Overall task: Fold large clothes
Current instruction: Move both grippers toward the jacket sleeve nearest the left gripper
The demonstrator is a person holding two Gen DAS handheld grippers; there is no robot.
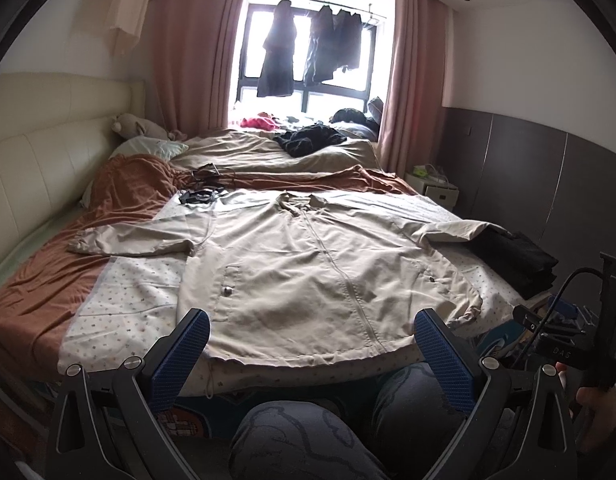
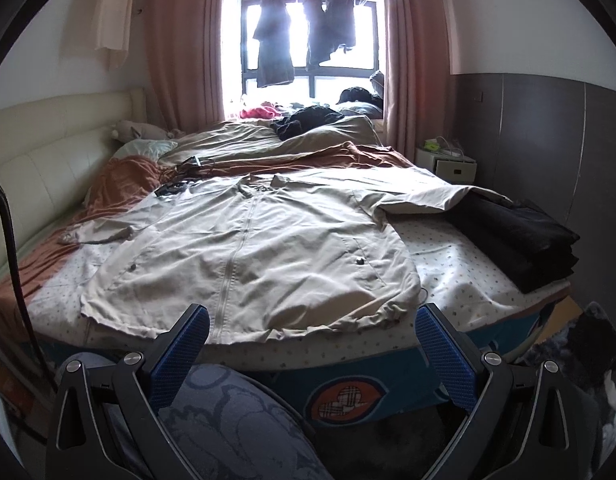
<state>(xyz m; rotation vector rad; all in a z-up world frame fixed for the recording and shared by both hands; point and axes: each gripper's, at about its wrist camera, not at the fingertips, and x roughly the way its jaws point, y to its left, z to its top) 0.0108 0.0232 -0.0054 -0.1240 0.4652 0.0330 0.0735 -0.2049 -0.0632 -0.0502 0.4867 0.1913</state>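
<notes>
A large beige zip-front jacket (image 1: 308, 264) (image 2: 260, 252) lies flat and face up on the bed, both sleeves spread out to the sides, its hem toward me. My left gripper (image 1: 311, 332) stands open just short of the hem, nothing between its blue pads. My right gripper (image 2: 311, 328) is open too, held in front of the bed's foot edge below the hem. The jacket's right sleeve (image 2: 427, 196) drapes onto a dark pile. In the left wrist view the other gripper's body shows at far right, held by a hand (image 1: 595, 408).
A stack of folded black clothes (image 2: 515, 236) sits at the bed's right edge. A rust blanket (image 1: 120, 200), cables and a small device (image 1: 200, 194) lie by the cream headboard. A white nightstand (image 2: 447, 164) stands far right. The person's patterned knees (image 1: 308, 432) are below the grippers.
</notes>
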